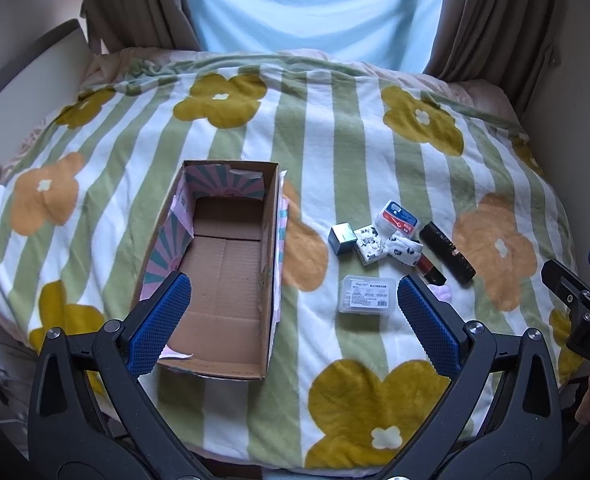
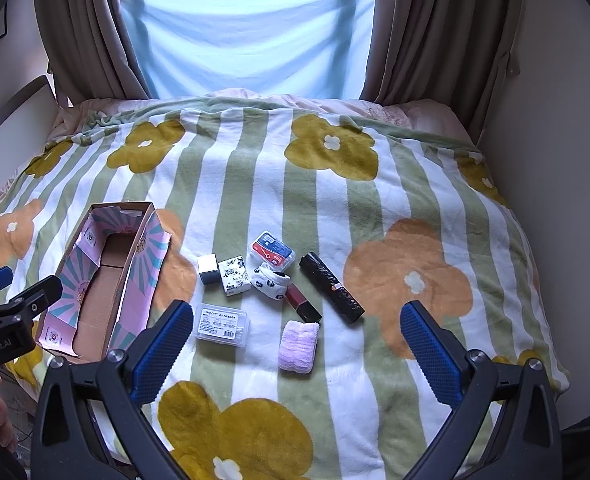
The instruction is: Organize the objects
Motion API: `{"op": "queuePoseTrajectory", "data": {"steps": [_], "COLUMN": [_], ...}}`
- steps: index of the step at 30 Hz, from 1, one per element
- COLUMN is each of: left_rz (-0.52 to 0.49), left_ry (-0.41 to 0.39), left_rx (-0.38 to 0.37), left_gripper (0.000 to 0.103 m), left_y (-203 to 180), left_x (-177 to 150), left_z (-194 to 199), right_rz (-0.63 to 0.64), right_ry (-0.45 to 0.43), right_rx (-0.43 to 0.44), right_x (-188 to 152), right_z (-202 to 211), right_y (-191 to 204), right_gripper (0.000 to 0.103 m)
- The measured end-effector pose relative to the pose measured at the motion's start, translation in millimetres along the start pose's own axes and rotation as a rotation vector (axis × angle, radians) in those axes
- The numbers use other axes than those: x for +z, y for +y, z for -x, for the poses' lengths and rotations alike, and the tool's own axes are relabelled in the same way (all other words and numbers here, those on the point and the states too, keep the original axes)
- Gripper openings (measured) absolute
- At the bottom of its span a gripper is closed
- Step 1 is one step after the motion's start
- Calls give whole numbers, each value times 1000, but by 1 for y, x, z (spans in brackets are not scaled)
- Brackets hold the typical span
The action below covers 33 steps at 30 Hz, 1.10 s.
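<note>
An open empty cardboard box [image 1: 223,264] with pink patterned flaps lies on the flowered blanket; it also shows at the left of the right wrist view [image 2: 107,280]. To its right lie small items: a clear plastic case [image 2: 223,325], a silver cube [image 2: 208,269], a patterned white packet [image 2: 235,275], a red-blue case [image 2: 271,251], panda socks [image 2: 270,280], a dark red box [image 2: 303,304], a long black packet [image 2: 330,287] and a pink folded cloth [image 2: 298,345]. My left gripper [image 1: 295,320] is open above the box's near end. My right gripper [image 2: 295,352] is open above the pink cloth.
The striped flower blanket [image 2: 335,208] covers a bed. Brown curtains [image 2: 423,28] and a blue-covered window [image 2: 247,32] stand behind it. A white headboard or panel [image 1: 27,92] is at the left. The right gripper's body [image 1: 583,308] shows at the right edge of the left wrist view.
</note>
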<state>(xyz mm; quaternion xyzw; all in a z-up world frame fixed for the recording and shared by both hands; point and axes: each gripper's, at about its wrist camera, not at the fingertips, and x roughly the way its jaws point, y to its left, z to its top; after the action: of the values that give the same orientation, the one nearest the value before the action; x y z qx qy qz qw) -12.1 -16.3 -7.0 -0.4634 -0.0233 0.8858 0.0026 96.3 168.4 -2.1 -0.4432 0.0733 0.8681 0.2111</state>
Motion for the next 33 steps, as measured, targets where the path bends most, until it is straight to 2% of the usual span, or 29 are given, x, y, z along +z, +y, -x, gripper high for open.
{"op": "queuePoseTrajectory", "data": {"steps": [22,33], "left_rz": [1,28], "left_ry": [15,53], "left_rx": [-16,-39], "left_gripper": [102,102], "left_y": [-1,-20], "left_x": [2,3], "left_z": [-6,-26], "right_rz": [-1,39], "right_ry": [2,30], "right_rx": [2,16], "right_x": [0,-1], "right_z": [-3,-21], "right_y": [2,-6], "right_gripper": [102,102]}}
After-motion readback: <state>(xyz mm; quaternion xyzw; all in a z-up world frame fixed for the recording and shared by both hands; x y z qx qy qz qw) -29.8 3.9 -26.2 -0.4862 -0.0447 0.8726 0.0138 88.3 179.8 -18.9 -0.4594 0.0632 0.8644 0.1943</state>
